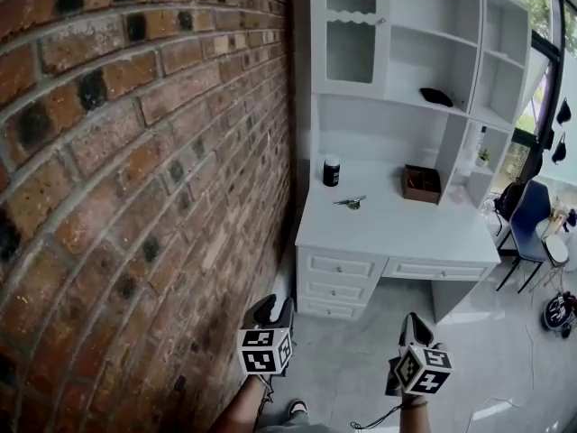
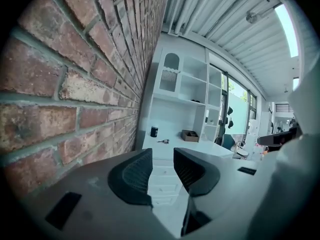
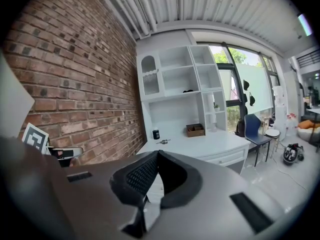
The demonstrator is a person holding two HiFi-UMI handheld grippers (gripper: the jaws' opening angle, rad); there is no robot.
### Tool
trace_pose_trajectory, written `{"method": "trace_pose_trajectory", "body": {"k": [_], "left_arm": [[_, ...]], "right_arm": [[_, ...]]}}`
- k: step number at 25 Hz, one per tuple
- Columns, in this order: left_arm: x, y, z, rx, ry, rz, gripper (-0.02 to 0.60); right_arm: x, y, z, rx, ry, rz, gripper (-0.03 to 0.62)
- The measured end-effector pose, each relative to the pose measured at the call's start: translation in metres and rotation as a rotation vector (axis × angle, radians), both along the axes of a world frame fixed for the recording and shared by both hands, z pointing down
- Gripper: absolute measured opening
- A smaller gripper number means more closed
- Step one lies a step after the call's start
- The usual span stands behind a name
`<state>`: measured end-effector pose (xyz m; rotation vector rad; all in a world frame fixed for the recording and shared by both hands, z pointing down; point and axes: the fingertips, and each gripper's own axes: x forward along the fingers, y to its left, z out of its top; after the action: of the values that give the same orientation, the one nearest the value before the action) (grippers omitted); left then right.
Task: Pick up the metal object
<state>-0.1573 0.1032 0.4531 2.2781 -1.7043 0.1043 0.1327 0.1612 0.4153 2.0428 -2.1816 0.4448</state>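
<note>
Left gripper (image 1: 273, 311) and right gripper (image 1: 412, 326) are held low, well apart from the white desk (image 1: 406, 228).

The left gripper's jaws are set apart with nothing between them, while the right gripper's jaws are closed tip to tip on nothing. The metal object (image 1: 350, 203) is laid flat on the desk's left part, near a black jar (image 1: 332, 171) and well apart from a brown box (image 1: 421, 184). Both grippers are aimed toward the desk, and open floor is seen before its drawers, so the approach is judged not yet made. The open left gripper is judged the readier for the pickup, though little room is left beside it by the brick wall (image 1: 135, 152).
</note>
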Motion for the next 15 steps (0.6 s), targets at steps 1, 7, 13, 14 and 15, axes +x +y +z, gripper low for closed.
{"method": "trace_pose_trajectory", "body": {"k": [1, 7, 13, 14, 15], "left_arm": [[-0.002, -0.009, 0.000, -0.001, 0.001, 0.000, 0.133], [-0.020, -0.061, 0.000, -0.010, 0.014, -0.007, 0.133], [-0.028, -0.101, 0.005, -0.022, 0.022, 0.003, 0.133], [-0.030, -0.106, 0.006, -0.025, 0.022, 0.006, 0.133], [-0.031, -0.111, 0.008, -0.028, 0.023, 0.006, 0.133]], "right_arm": [[-0.003, -0.009, -0.001, 0.000, 0.001, -0.001, 0.003], [-0.026, -0.062, -0.008, 0.005, 0.014, -0.019, 0.002], [-0.041, -0.101, -0.009, -0.003, 0.027, -0.033, 0.002], [-0.043, -0.105, -0.008, -0.007, 0.033, -0.036, 0.002], [-0.044, -0.109, -0.007, -0.012, 0.040, -0.041, 0.002]]}}
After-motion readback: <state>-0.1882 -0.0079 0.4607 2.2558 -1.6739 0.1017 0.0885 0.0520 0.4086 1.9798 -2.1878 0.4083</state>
